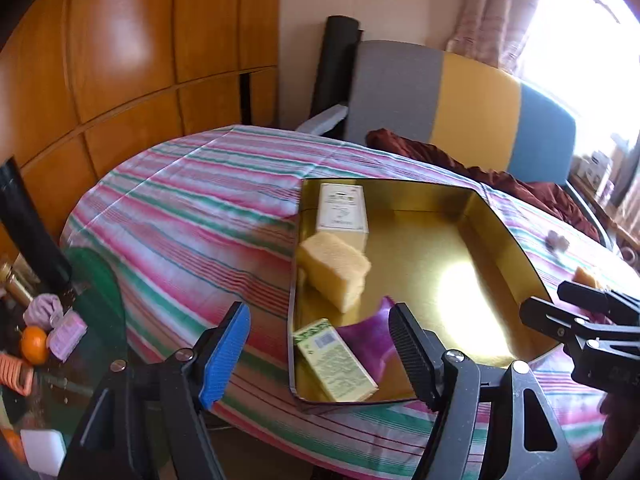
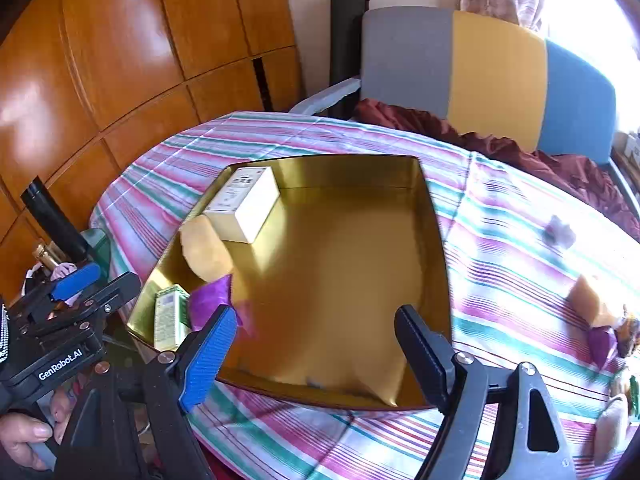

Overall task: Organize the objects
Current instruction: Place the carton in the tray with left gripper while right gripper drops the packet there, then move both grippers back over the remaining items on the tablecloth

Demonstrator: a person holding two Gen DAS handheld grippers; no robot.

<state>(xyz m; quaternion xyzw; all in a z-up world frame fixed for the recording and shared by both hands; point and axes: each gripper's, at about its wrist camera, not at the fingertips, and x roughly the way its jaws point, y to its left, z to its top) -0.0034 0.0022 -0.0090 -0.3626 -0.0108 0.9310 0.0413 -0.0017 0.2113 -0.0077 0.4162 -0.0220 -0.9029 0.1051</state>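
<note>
A gold metal tray [image 1: 432, 264] [image 2: 340, 272] lies on the striped tablecloth. In it are a white box [image 1: 342, 210] [image 2: 244, 204], a yellow sponge [image 1: 334, 270] [image 2: 206, 254], a purple cloth [image 1: 370, 338] [image 2: 210, 300] and a green box [image 1: 334, 362] [image 2: 170, 316]. My left gripper [image 1: 320, 354] is open and empty over the tray's near left corner. My right gripper [image 2: 316, 354] is open and empty over the tray's near edge. It also shows at the right of the left wrist view [image 1: 584, 320].
Another yellow sponge [image 2: 590, 300] [image 1: 586, 278], a purple item [image 2: 600, 344] and a small grey object [image 2: 558, 232] lie on the cloth to the right. An orange [image 1: 34, 344] and clutter sit on a glass side table at left. A sofa stands behind.
</note>
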